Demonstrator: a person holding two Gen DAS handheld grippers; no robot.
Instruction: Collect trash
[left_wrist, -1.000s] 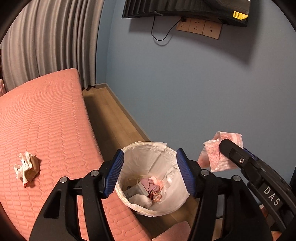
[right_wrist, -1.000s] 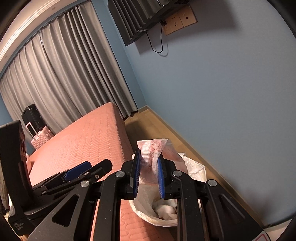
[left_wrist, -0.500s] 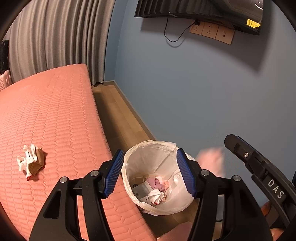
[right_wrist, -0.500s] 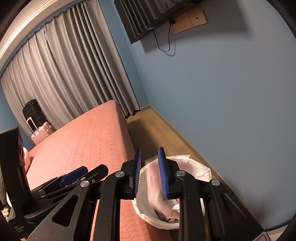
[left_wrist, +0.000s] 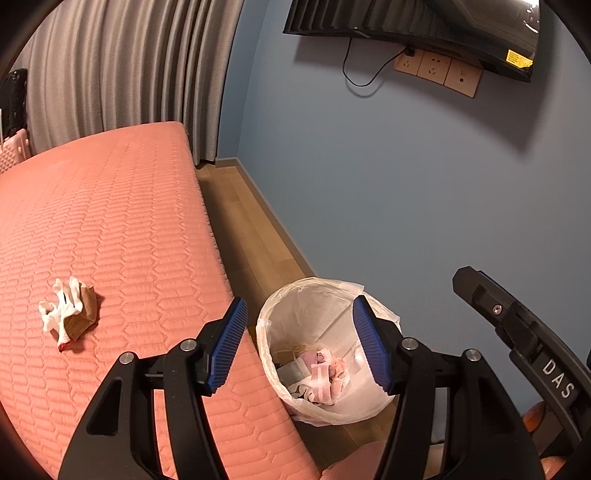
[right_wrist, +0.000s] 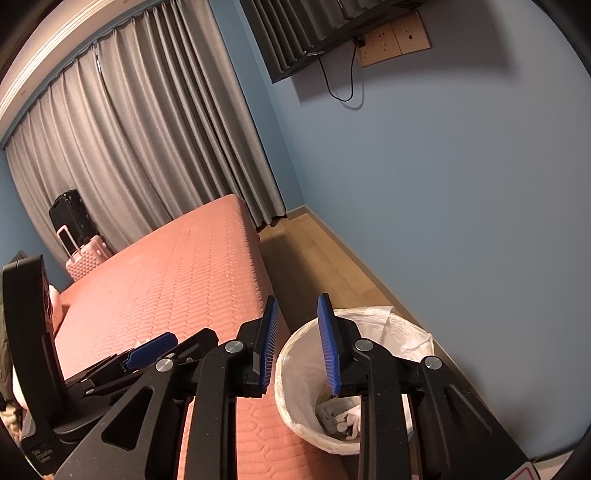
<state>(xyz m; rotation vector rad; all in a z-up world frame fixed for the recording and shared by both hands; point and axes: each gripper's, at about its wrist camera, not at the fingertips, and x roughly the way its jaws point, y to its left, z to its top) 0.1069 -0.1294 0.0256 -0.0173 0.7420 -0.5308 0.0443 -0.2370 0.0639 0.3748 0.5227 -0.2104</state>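
Note:
A white-lined trash bin (left_wrist: 295, 295) stands on the floor beside the bed, with pink and white wrappers (left_wrist: 325, 380) lying inside. It also shows in the right wrist view (right_wrist: 291, 354). A crumpled white and brown piece of trash (left_wrist: 68, 314) lies on the pink mattress (left_wrist: 110, 229), left of the bin. My left gripper (left_wrist: 297, 343) is open and empty above the bin's near rim. My right gripper (right_wrist: 295, 343) is open and empty above the bin; its black body (left_wrist: 524, 339) shows at the right of the left wrist view.
A blue wall (left_wrist: 388, 184) runs close behind the bin, with a mounted screen (left_wrist: 424, 22) and sockets (left_wrist: 436, 70) above. Grey curtains (right_wrist: 147, 147) hang at the far end. A black suitcase (right_wrist: 70, 218) and a pink one (right_wrist: 88, 254) stand beyond the bed. A wooden floor strip (left_wrist: 240, 229) lies between bed and wall.
My right gripper opened and let go of the pink wrapper, which fell into the bin. Both grippers have drawn back and up a little from the bin.

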